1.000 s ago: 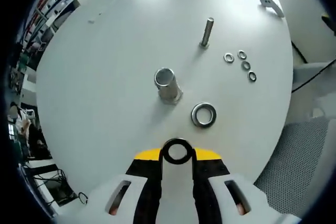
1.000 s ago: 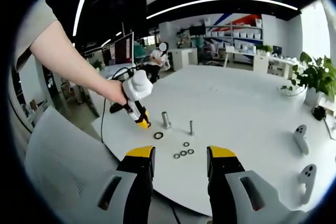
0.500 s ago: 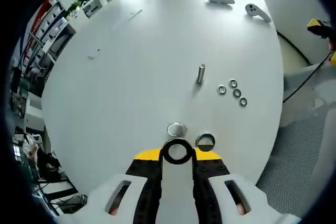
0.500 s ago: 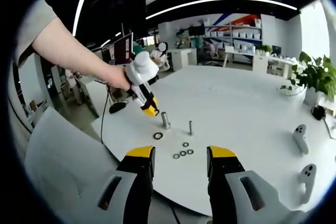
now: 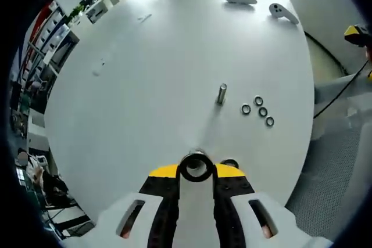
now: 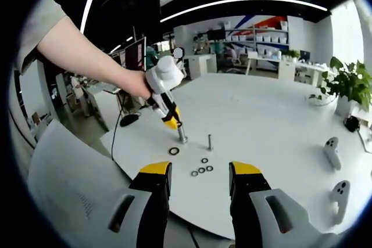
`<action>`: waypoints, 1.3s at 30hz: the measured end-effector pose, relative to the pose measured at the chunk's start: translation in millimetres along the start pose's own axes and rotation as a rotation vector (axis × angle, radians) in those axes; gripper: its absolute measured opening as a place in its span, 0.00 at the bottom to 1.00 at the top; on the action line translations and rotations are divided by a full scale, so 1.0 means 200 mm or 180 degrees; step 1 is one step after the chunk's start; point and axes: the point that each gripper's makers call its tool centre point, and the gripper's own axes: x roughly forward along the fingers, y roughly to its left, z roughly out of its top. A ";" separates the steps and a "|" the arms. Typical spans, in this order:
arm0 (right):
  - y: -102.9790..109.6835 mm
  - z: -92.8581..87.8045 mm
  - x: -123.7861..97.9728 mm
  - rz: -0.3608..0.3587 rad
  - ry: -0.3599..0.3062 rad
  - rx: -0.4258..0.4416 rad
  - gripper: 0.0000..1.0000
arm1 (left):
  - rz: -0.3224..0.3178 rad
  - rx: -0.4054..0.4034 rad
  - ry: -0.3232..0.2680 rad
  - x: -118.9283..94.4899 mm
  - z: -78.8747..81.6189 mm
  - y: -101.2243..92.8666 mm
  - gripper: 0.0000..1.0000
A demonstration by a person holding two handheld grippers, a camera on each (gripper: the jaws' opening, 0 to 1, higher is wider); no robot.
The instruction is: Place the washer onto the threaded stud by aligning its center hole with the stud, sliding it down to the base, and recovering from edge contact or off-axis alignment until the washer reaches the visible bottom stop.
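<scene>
The left gripper (image 5: 196, 169) was pinched on a washer (image 5: 196, 166) held flat at its tips, directly over the wide stud (image 6: 182, 133), whose upright axis ran straight down beneath the ring's hole; in my judgement the placement turned on that alignment. The right gripper (image 6: 198, 179) waited well back, jaws spread and empty. Ahead of the left tips stood one thin stud (image 5: 221, 93) and four small washers (image 5: 258, 108); one large spare washer (image 6: 174, 151) lay just beside the wide stud.

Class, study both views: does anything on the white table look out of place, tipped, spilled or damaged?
Nothing stands out. The left gripper holds a black washer directly above the wide stud, which stands upright like the thin stud. One larger washer and four small washers lie flat nearby. Two white controllers rest far off.
</scene>
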 end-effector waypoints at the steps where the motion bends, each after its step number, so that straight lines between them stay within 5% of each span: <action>1: 0.00 0.00 0.00 -0.0002 -0.0002 0.0001 0.41 | -0.0005 0.0004 0.0014 0.00 0.00 0.00 0.19; 39: -0.03 -0.02 0.00 -0.0088 0.0052 0.0054 0.40 | -0.0117 0.0116 0.0292 0.27 -0.06 -0.04 0.19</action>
